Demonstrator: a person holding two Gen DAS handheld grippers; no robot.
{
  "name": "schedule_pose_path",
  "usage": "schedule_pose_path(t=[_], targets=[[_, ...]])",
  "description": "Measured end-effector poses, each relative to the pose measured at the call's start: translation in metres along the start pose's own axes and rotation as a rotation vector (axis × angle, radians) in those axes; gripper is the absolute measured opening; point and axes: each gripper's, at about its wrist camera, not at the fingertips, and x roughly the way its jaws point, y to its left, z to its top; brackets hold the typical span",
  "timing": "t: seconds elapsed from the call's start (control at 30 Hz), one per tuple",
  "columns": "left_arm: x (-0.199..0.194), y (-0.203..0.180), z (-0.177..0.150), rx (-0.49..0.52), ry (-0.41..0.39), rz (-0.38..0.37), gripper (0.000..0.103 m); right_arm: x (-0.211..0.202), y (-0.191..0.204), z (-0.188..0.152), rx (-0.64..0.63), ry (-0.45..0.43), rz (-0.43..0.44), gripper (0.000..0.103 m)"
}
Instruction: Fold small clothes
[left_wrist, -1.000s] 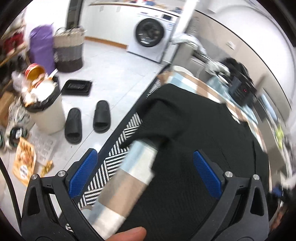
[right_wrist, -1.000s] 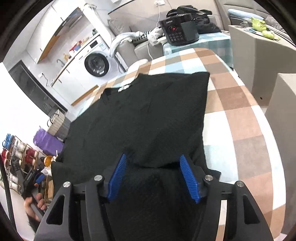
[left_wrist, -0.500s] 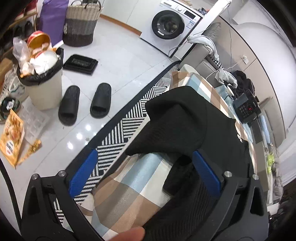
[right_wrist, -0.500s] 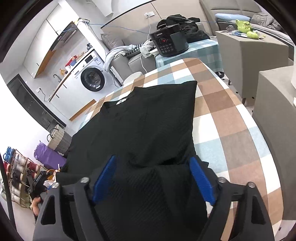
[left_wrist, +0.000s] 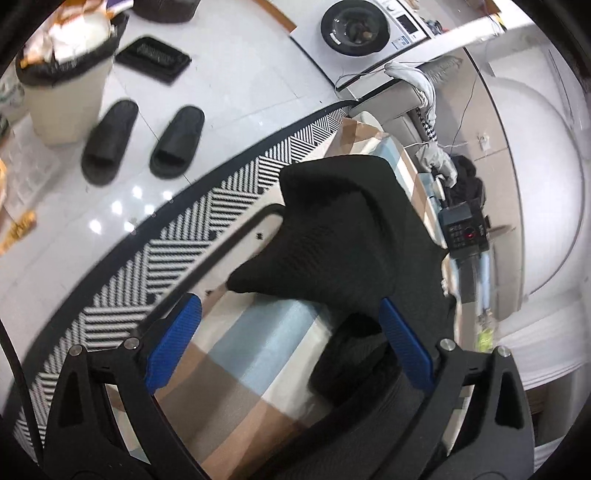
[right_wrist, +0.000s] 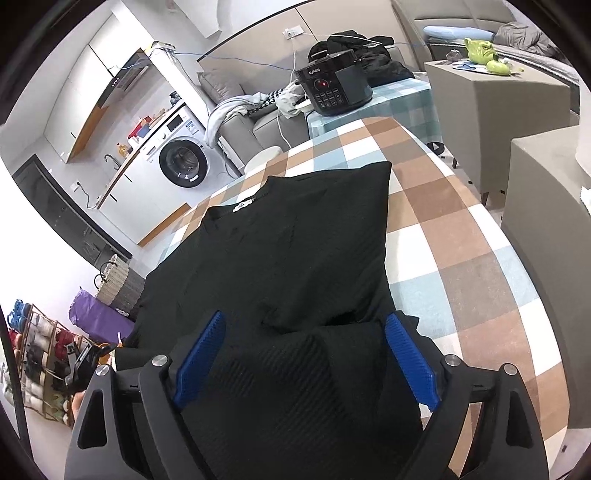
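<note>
Across the checked counter (right_wrist: 476, 258): one black top (right_wrist: 295, 243), spread flat at frame centre, collar label toward the upper left.
Lower portion: doubled over itself into a ridge at lower centre, right wrist view.
Right gripper (right_wrist: 304, 360): jaws opening, astride that ridge; pads not pressing, cloth released.
Left gripper (left_wrist: 288, 347): jaws closing slightly but wide, nothing grasped; bare counter between the pads, cloth beside the right-hand pad.
Sleeve (left_wrist: 332, 243): hangs off the counter edge, centre of the left wrist view.
Step in hand: likely between folds, one fold laid, side not yet taken in.
Next move calls for: closing on the sleeve edge and carrying it inward across the body, keeping it flat.
Bin (left_wrist: 70, 85): upper left, black liner, heaped with rubbish.
Woven basket (right_wrist: 112, 278): left edge, contents not visible.
</note>
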Motion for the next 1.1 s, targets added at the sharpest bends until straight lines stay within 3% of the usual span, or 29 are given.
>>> schedule_pose_path(t=[0.5, 0.6, 0.7, 0.77, 0.87, 0.93, 1.1], targets=[[0.065, 0.021, 0.02, -0.206, 0.098, -0.127, 0.088, -0.003, -0.007, -0.004, 0.029, 0.002, -0.018, 0.09], [0.077, 0.028, 0.024, -0.261, 0.099, -0.133, 0.077, -0.005, -0.007, -0.004, 0.031, -0.003, -0.024, 0.09], [0.079, 0.029, 0.027, -0.266, 0.075, -0.122, 0.056, -0.006, -0.007, -0.004, 0.032, -0.003, -0.017, 0.09], [0.074, 0.025, 0.028, -0.242, 0.041, -0.138, 0.034, -0.006, -0.008, -0.004, 0.028, -0.005, -0.018, 0.09], [0.058, 0.006, 0.028, -0.144, -0.027, -0.081, 0.011, -0.006, -0.011, -0.005, 0.031, -0.004, -0.013, 0.09], [0.047, -0.01, 0.029, -0.075, -0.075, -0.052, 0.005, -0.007, -0.013, -0.006, 0.031, -0.004, -0.008, 0.09], [0.021, -0.07, 0.024, 0.143, -0.181, -0.003, 0.004, -0.009, -0.019, -0.009, 0.04, -0.004, 0.001, 0.09]])
